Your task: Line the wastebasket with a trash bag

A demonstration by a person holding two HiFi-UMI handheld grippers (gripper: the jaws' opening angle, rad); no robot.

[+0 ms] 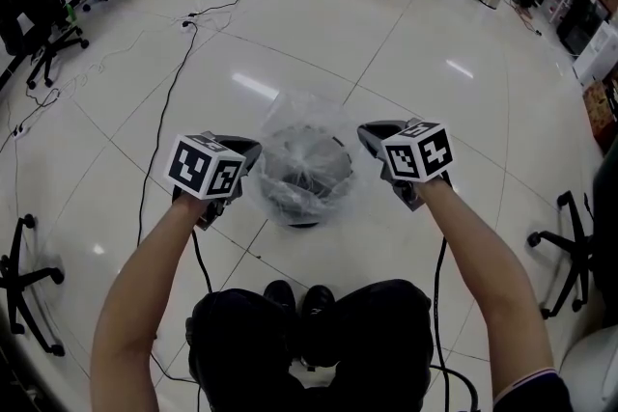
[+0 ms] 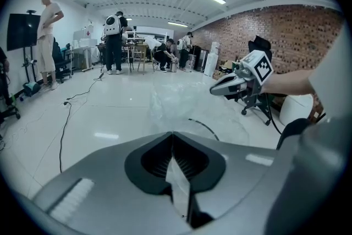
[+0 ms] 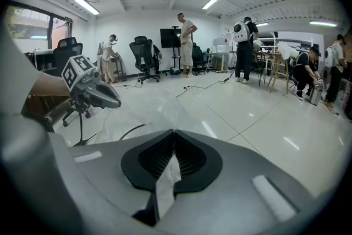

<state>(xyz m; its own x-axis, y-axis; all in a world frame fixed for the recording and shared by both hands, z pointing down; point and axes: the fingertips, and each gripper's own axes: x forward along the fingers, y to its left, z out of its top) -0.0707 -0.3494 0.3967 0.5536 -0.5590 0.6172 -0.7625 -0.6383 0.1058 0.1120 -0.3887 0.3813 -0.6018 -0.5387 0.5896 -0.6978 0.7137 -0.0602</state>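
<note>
The black wastebasket [image 1: 301, 223] stands on the white floor [image 1: 406, 63], just past the person's shoes [image 1: 299, 299]. The clear trash bag [image 1: 307, 125] sits on top of the wastebasket and all around it, puffed up and crinkly.

The left gripper [image 1: 251, 150] is just to the left of the wastebasket, up near its top. Its fingers [image 2: 155, 159] are squeezed together on a thin strip of the trash bag. The right gripper [image 1: 367, 134] is just to the right of the wastebasket, and it also has its fingers [image 3: 157, 158] pinched tight on a bit of the thin plastic.

I think each side of the bag is held so that its mouth gets pulled wide. With one gripper on each side of the wastebasket, the plastic stretches across the top and can be tugged down over the rim. Both grippers point down and in toward the wastebasket, which looks right for that pull.

The wastebasket stands up straight with its open top facing up at the person. The trash bag runs up and down too, the same way as the wastebasket, and the loose plastic bulges up above the far side of the rim. I cannot tell how much of the bag hangs down inside the wastebasket
</note>
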